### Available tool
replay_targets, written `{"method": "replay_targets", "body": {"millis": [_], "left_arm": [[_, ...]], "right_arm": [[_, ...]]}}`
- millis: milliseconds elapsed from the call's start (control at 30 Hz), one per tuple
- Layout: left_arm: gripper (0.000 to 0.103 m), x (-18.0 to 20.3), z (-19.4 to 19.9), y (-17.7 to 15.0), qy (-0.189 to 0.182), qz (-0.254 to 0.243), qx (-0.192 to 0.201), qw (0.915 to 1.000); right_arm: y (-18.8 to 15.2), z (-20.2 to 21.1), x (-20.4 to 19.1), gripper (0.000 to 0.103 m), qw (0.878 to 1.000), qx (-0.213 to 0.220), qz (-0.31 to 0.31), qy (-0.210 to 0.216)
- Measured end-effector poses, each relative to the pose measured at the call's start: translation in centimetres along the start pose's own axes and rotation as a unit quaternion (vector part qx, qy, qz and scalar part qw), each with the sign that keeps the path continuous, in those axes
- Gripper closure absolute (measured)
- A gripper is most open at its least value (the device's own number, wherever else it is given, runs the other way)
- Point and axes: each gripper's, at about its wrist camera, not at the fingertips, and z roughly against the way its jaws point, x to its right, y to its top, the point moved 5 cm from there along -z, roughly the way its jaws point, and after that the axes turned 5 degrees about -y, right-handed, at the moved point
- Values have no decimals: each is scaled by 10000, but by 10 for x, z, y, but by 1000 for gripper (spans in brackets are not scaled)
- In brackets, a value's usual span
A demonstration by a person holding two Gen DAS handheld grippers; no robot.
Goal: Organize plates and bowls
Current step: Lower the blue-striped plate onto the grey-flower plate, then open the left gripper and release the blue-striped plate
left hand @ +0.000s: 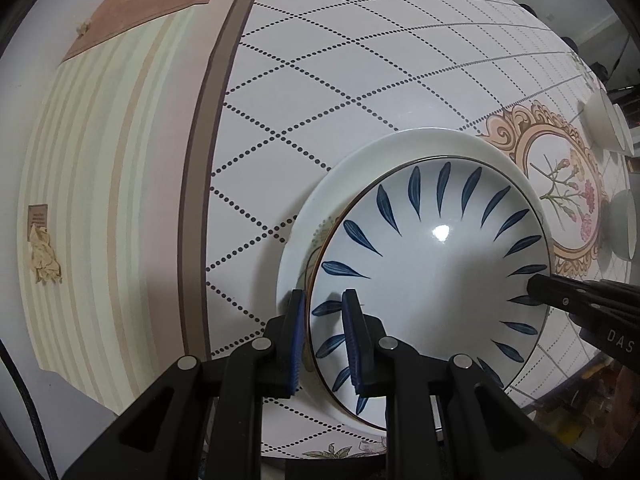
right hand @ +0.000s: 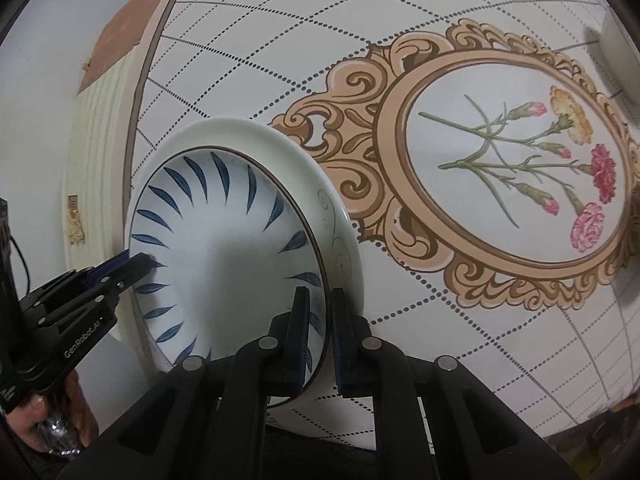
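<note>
- Where the left gripper [left hand: 326, 320] points down at the table, its two blue-padded fingers are seen nearly closed, clamped on the rim of the blue-leaf bowl [left hand: 436, 276], one finger inside the rim and one outside.
- The right gripper [right hand: 320, 320] is likewise clenched on the opposite rim of the same bowl [right hand: 224, 256], with a finger on each side of the thin brown-edged lip.
- The bowl is found over a white plate [left hand: 400, 148], whose wider rim shows around it; whether the bowl rests on the plate or is held just above it cannot be told.
- The plate [right hand: 280, 148] lies on the patterned tablecloth [left hand: 340, 80], near the table's edge and just beside the printed ornate frame [right hand: 508, 184] of carnations.
- Counted: one blue-leaf bowl, one white plate beneath it, two grippers.
- At the far right of the left wrist view, three more white bowls can be made out: two stacked white bowls [left hand: 604, 124] and a single white bowl [left hand: 624, 224], well apart from the plate.
- Only one blurred white vessel [right hand: 618, 56] is caught at the edge of the right wrist view.
- A faint scroll pattern on the plate's rim and a person's hand [right hand: 36, 424] under the left gripper are shown only by the right wrist view.
- The striped wallpaper [left hand: 84, 200] is shown more fully by the left wrist view.
</note>
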Motion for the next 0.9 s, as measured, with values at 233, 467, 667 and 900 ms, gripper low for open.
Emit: {"method": "replay_targets", "body": {"millis": [233,467,667,900], "left_arm": [[87,9,0,-4,140,139,2,9998],[87,10,14,-12,110,347,16,9993],[87,13,35,-20,92,390,106,9991],[86,28,73,-28,157,190,379,9990]], "right_arm": [[-1,13,-13,91,9977,197,117,-645],[-10,18,-18,91,9958,139,167,-887],[-22,36,-19,90,9946,304,188,-974],[-39,83,-23,56,9918,735,207,-1026]]}}
